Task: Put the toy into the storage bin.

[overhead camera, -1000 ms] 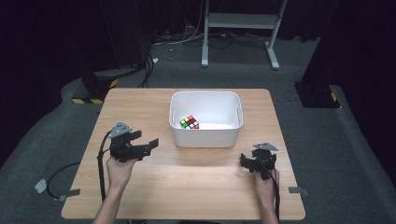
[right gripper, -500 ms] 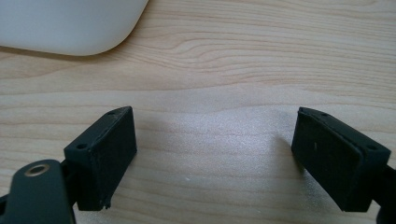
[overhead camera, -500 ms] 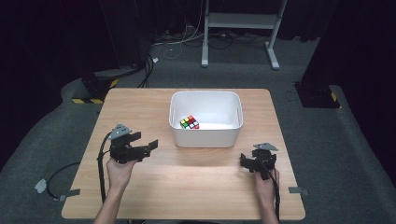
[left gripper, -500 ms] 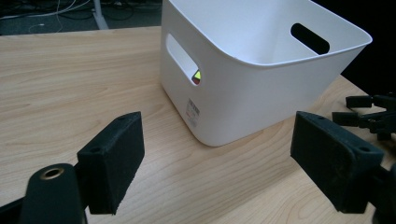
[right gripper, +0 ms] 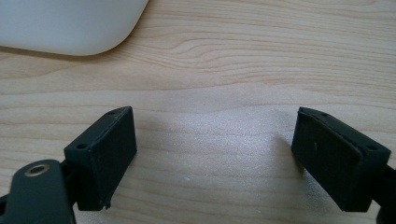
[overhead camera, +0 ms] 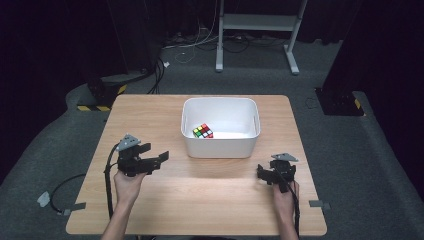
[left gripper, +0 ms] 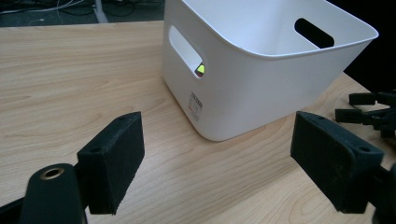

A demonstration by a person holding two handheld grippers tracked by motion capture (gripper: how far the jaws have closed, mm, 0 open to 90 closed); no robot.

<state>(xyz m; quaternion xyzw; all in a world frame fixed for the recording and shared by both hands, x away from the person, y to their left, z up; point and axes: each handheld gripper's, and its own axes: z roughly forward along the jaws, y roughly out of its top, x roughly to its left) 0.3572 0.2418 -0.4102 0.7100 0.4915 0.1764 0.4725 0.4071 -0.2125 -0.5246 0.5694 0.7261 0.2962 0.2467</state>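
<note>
- Holding my left gripper (overhead camera: 161, 158) with jaws wide apart and nothing between them, just short of the bin (overhead camera: 220, 147); my right gripper (overhead camera: 264, 173) rests low over the table (overhead camera: 200, 200), equally spread and bare.
- Ahead of my left jaws, inside the bin, sits the cube (overhead camera: 203, 131).
- I judge this the approach step: next I must lift over the rim and come down on the cube.
- From above I see the whole cube; along my left jaws, just a green glint (left gripper: 200, 69) through the handle slot.
</note>
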